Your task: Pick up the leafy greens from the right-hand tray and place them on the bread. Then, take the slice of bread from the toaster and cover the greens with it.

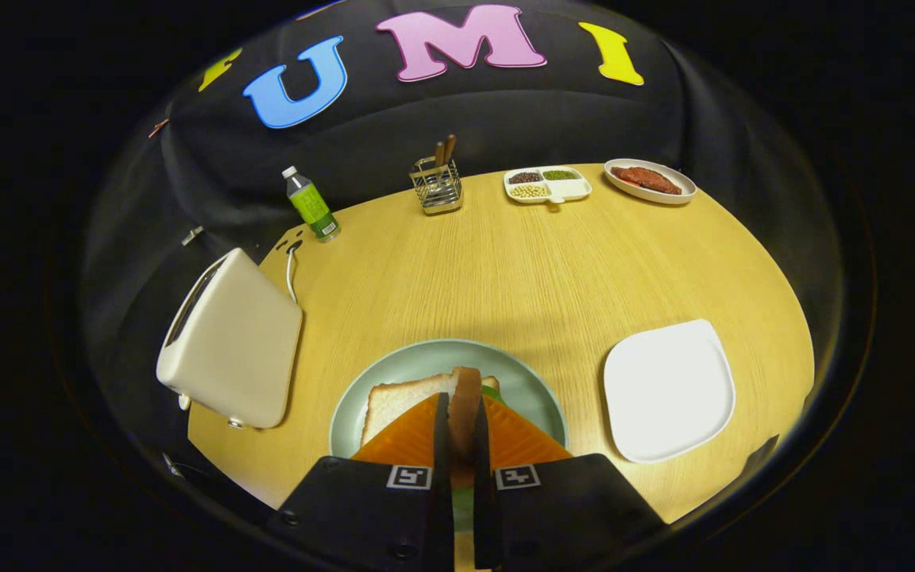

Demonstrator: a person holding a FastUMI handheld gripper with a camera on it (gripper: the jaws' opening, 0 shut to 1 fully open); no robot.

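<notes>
Slice of bread (464,401) stands on edge between the two fingers, crust end up, pinched on both flat sides. Claw (461,421) nearly closed, gap no wider than the slice's thickness; both fingers press on it.

Held slice sits directly over a pale green round plate (541,389). On the plate, at about 10 o'clock from the fingertips, lies a second slice, the bottom bread (394,401), flat, white crumb facing up. A small bit of leafy greens (492,392) peeks out just at 1 o'clock from the held slice, lying on the plate's food; most of it is hidden behind the fingers.

Toaster (231,349), cream-coloured, at 9 to 10 o'clock from the plate, just beside its rim, slot side tilted away; white cord (291,274) runs from behind it.

White square tray (668,389) at 3 o'clock from the plate, near but apart, bare.

Far side of the table, well apart from the fingers: green-labelled bottle (310,205) at 11 o'clock, wire cutlery holder (436,187) with wooden handles at 12, divided dish (546,185) of beans or grains at 12 to 1, oval dish (650,180) with red-brown food at 1.

Surface: light wood-grain table (505,270), round-edged, evenly lit. Room: black cloth wall (426,119) behind the table, draped with folds.
</notes>
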